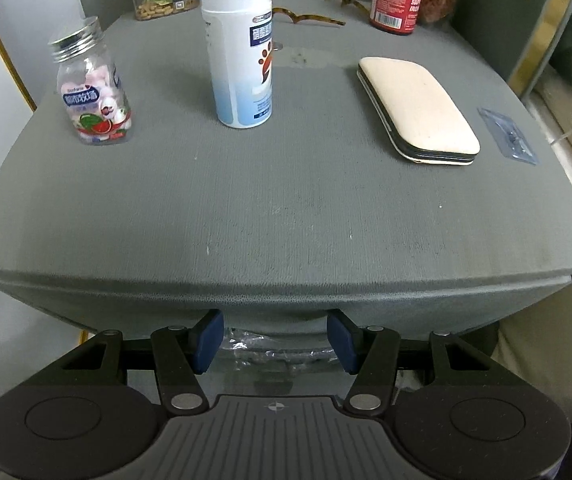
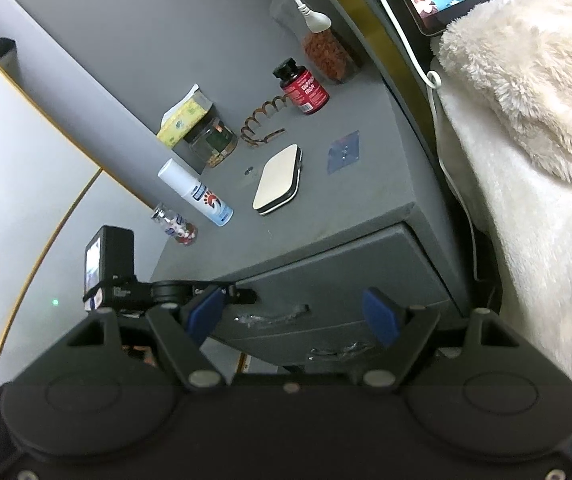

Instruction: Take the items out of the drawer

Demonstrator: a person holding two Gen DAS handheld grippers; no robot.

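While the grey nightstand (image 1: pixel 286 208) carries a candy jar (image 1: pixel 92 92), spray can (image 1: pixel 242 52) and cream case (image 1: pixel 418 110), left gripper (image 1: pixel 274 338) and right gripper (image 2: pixel 292 316) gape empty beside a fluffy blanket (image 2: pixel 534 120).

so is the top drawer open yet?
No: in the right wrist view the top drawer sits flush with the cabinet front, and the left gripper is just at its clear handle.

On the bench (image 1: pixel 286 200), the candy jar (image 1: pixel 92 92) stood left of the spray can (image 1: pixel 242 48), the flat case (image 1: pixel 418 110) to its right; the drawer (image 2: pixel 346 276) sat below.
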